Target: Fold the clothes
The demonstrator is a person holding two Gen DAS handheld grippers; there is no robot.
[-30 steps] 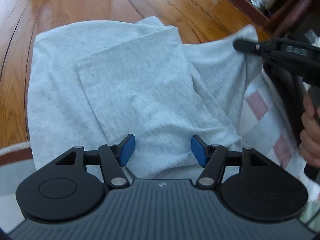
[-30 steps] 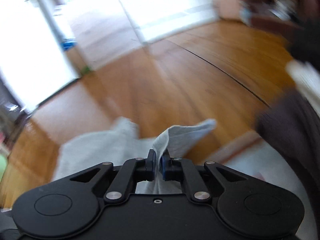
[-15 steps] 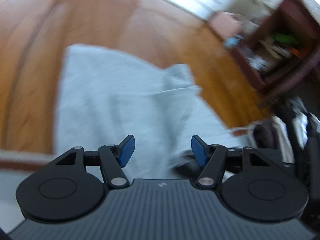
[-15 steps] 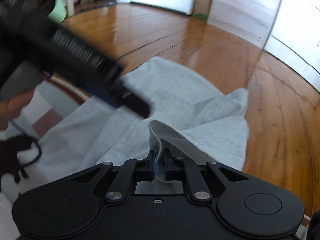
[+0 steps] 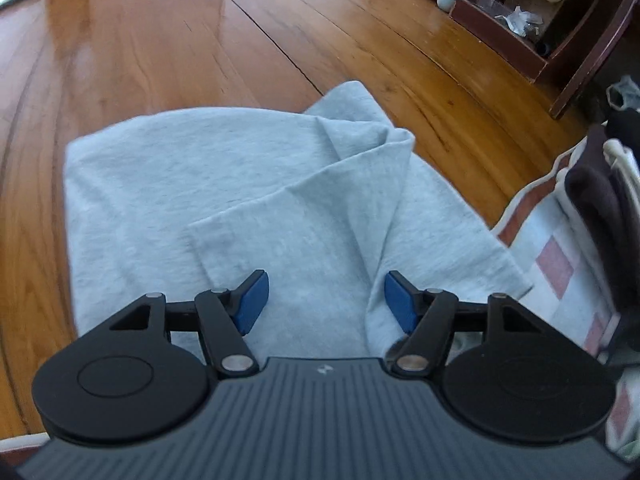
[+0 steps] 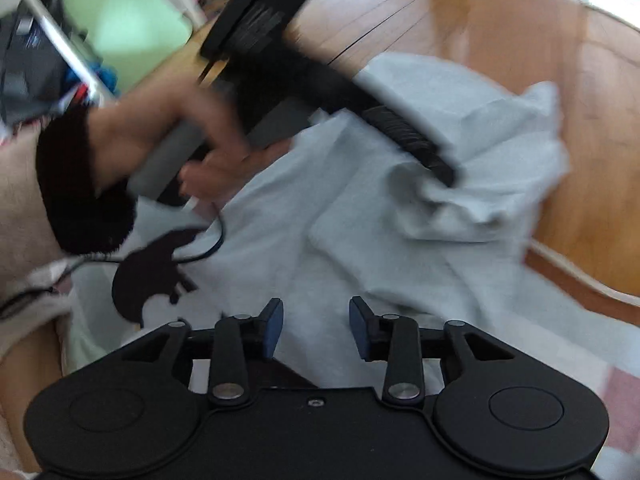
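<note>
Two grippers hang over one light grey garment that lies spread on the wooden floor, with its near part on a checked mat. In the left wrist view, the left gripper has its blue pads wide apart, with only flat cloth under the gap and nothing pinched. A folded flap of the garment lies across the middle, and its fold line runs from the near left to a loose peak at the far right. A dark wooden shelf stands at the far right on the floor.

In the right wrist view, the right gripper is opening its jaws, and no cloth is between the pads. The picture is blurred, but the person's left hand shows at the left, holding the other gripper, whose black fingers reach across to a bunched fold at the far right of the garment. A black cable lies on the cloth at the near left.
</note>
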